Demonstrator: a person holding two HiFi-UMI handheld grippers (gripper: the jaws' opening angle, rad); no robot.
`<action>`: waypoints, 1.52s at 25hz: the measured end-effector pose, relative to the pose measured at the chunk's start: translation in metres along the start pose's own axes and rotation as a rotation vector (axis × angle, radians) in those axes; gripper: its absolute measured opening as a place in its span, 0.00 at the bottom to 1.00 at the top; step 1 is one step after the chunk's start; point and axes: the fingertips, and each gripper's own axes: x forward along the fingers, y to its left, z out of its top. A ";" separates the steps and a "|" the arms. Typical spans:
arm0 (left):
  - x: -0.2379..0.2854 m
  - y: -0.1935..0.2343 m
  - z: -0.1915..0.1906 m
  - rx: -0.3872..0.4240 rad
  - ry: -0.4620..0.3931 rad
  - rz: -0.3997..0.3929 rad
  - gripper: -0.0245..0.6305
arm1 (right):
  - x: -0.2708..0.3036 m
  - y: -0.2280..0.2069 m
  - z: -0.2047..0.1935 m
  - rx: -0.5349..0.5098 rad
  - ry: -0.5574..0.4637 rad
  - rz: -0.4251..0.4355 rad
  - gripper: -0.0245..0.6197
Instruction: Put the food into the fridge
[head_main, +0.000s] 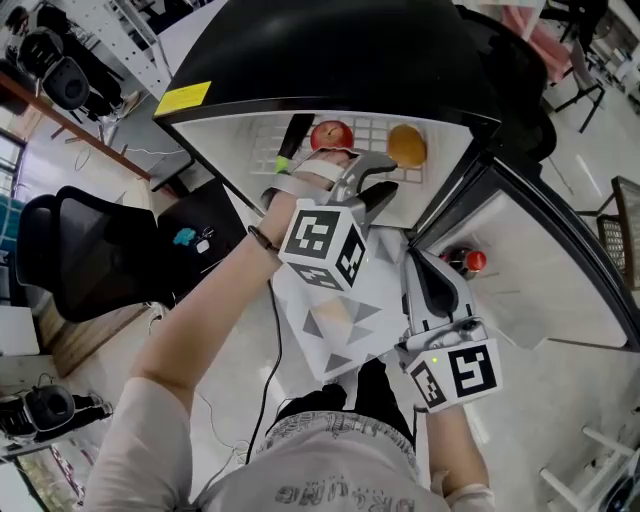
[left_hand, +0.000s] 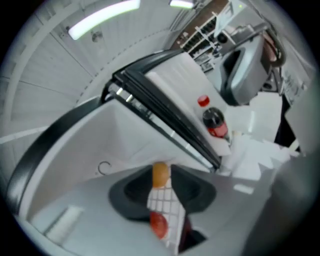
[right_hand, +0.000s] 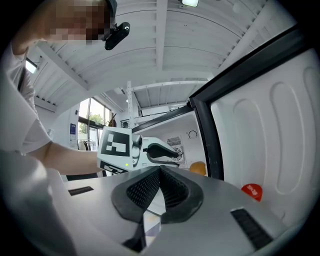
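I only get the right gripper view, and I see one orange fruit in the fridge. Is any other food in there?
Observer: Yes. The head view shows a red apple beside the orange on the same white shelf.
Operator: What's that red round thing low on my right?
Observer: It's the cap of a dark bottle standing in the fridge door. The left gripper view shows the bottle under it.
Operator: Are the other tongs holding anything?
Observer: No. The left tongs stand apart with nothing between them. Only the shelf shows through the gap.
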 end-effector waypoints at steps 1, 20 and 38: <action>-0.006 -0.002 0.003 -0.021 -0.010 0.012 0.21 | -0.002 0.001 0.001 -0.002 -0.002 -0.001 0.04; -0.120 -0.047 0.007 -0.455 -0.102 0.185 0.06 | -0.037 0.036 0.008 -0.066 0.012 -0.018 0.04; -0.172 -0.117 0.007 -0.662 -0.103 0.192 0.05 | -0.068 0.058 -0.015 -0.102 0.060 -0.002 0.04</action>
